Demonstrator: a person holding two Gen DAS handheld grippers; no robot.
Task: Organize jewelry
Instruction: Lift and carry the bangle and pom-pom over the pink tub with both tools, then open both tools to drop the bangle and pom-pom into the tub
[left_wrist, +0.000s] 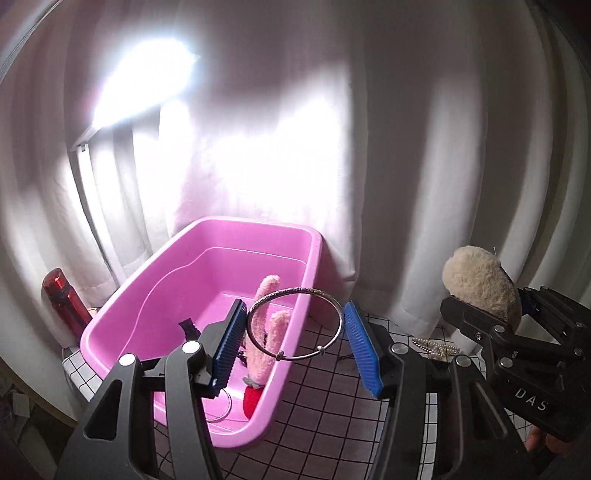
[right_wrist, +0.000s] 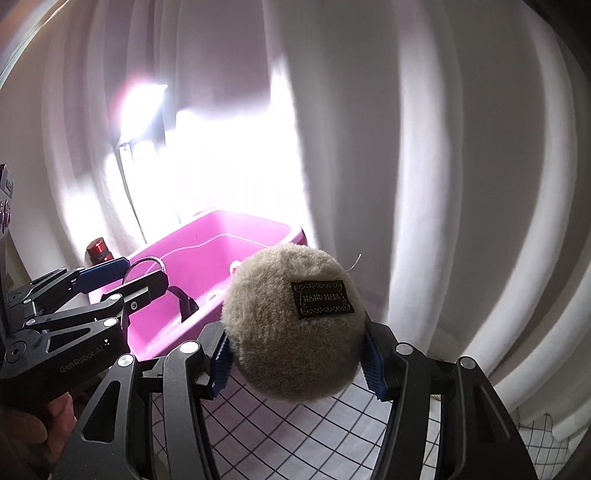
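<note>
My left gripper (left_wrist: 295, 347) holds a silver bangle (left_wrist: 295, 291) between its blue pads, raised over the near right rim of a pink tub (left_wrist: 122, 321). The tub holds a pink fluffy item (left_wrist: 264, 332), a red piece (left_wrist: 253, 400), a black clip (left_wrist: 188, 326) and a thin ring. My right gripper (right_wrist: 295, 365) is shut on a beige fluffy scrunchie (right_wrist: 291, 325) with a dark label, held above the table right of the tub (right_wrist: 221, 236). The left gripper with the bangle (right_wrist: 146, 263) also shows in the right wrist view. A pearl string (left_wrist: 436, 347) lies on the table.
The table has a white cloth with a black grid (left_wrist: 325, 398). White curtains (left_wrist: 406, 147) hang close behind, brightly backlit. A red bottle (left_wrist: 62, 299) stands left of the tub at the table's back edge.
</note>
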